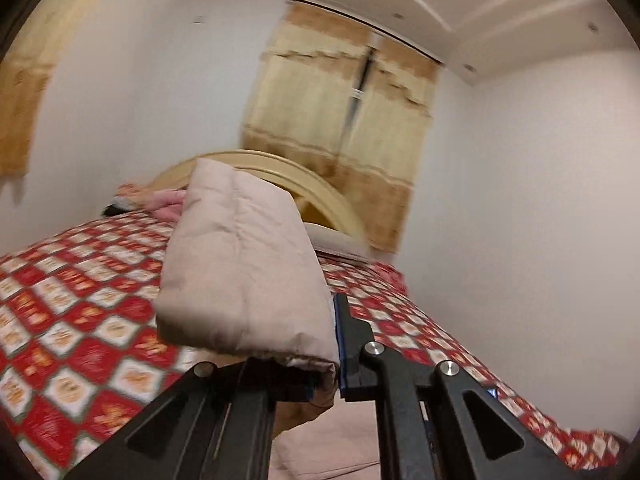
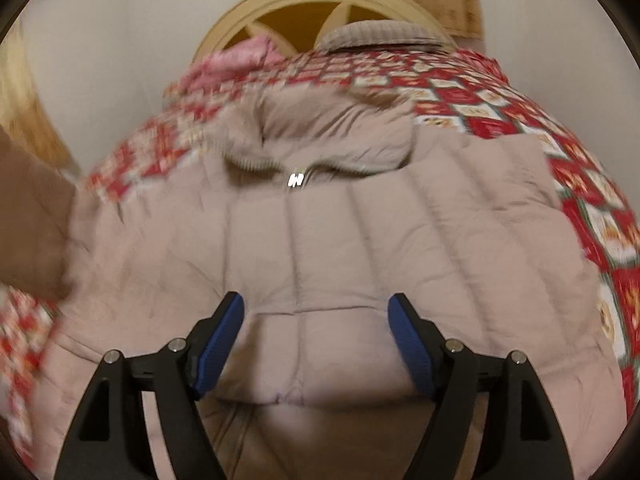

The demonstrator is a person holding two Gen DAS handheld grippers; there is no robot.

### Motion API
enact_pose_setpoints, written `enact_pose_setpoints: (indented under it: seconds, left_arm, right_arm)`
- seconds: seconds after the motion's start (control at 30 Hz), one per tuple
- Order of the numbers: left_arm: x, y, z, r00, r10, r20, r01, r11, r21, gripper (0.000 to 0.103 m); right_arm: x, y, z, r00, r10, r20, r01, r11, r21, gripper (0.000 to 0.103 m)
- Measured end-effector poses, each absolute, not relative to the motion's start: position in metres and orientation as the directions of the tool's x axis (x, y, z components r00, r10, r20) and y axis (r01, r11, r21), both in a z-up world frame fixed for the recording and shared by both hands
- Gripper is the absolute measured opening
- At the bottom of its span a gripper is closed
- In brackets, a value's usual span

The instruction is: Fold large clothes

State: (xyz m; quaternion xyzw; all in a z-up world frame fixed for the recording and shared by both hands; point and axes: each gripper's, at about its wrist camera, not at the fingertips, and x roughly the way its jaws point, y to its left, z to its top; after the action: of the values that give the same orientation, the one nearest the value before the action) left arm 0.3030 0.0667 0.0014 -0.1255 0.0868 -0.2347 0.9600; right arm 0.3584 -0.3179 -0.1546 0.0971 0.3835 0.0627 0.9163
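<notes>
A beige quilted puffer jacket [image 2: 320,240] lies front-up on the bed, its hood [image 2: 336,136] and zipper pull [image 2: 296,179] toward the headboard. My left gripper [image 1: 326,364] is shut on the cuff end of one jacket sleeve [image 1: 240,268] and holds it raised above the bed; the left finger is mostly hidden by the fabric. My right gripper [image 2: 316,344] is open and empty, just above the jacket's lower front. The raised sleeve shows as a brown blur at the left of the right wrist view [image 2: 32,216].
The bed has a red and white patterned cover [image 1: 72,320] and a cream arched headboard [image 2: 320,4]. A pink cloth [image 2: 248,54] and a grey pillow [image 2: 372,36] lie near the headboard. White walls and yellow curtains [image 1: 340,112] surround the bed.
</notes>
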Motion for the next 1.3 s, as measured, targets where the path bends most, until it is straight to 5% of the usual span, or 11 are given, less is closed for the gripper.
enact_pose_setpoints:
  seconds: [0.4,0.8,0.9,0.97,1.03,1.3]
  left_arm:
    - [0.321,-0.098,-0.045,0.754,-0.602,-0.261,0.565,0.798,-0.210,0.007]
    - [0.324,-0.184,-0.093,0.736,-0.510,-0.446,0.558,0.830,-0.028,0.009]
    - [0.321,-0.191,-0.091,0.744,-0.499,-0.445,0.555,0.832,-0.004,0.029]
    - [0.315,-0.194,-0.085,0.762,-0.492,-0.421,0.546,0.838,0.008,0.078]
    - [0.304,-0.194,-0.075,0.806,-0.468,-0.363,0.515,0.856,0.041,0.094]
    - [0.312,-0.146,-0.065,0.891,-0.348,-0.292,0.422,0.872,0.249,0.094]
  right_arm:
    - [0.310,-0.398,-0.125,0.812,0.144,-0.565,0.075,0.935,0.345,0.085]
    - [0.299,-0.430,-0.156,0.818,0.126,-0.561,0.141,0.902,0.409,0.085]
    - [0.298,-0.432,-0.164,0.817,0.120,-0.564,0.160,0.893,0.421,0.085]
    - [0.296,-0.435,-0.167,0.821,0.118,-0.559,0.171,0.883,0.437,0.085]
    - [0.293,-0.439,-0.168,0.827,0.116,-0.551,0.181,0.872,0.455,0.085]
    - [0.273,-0.455,-0.161,0.875,0.073,-0.479,0.211,0.832,0.512,0.088]
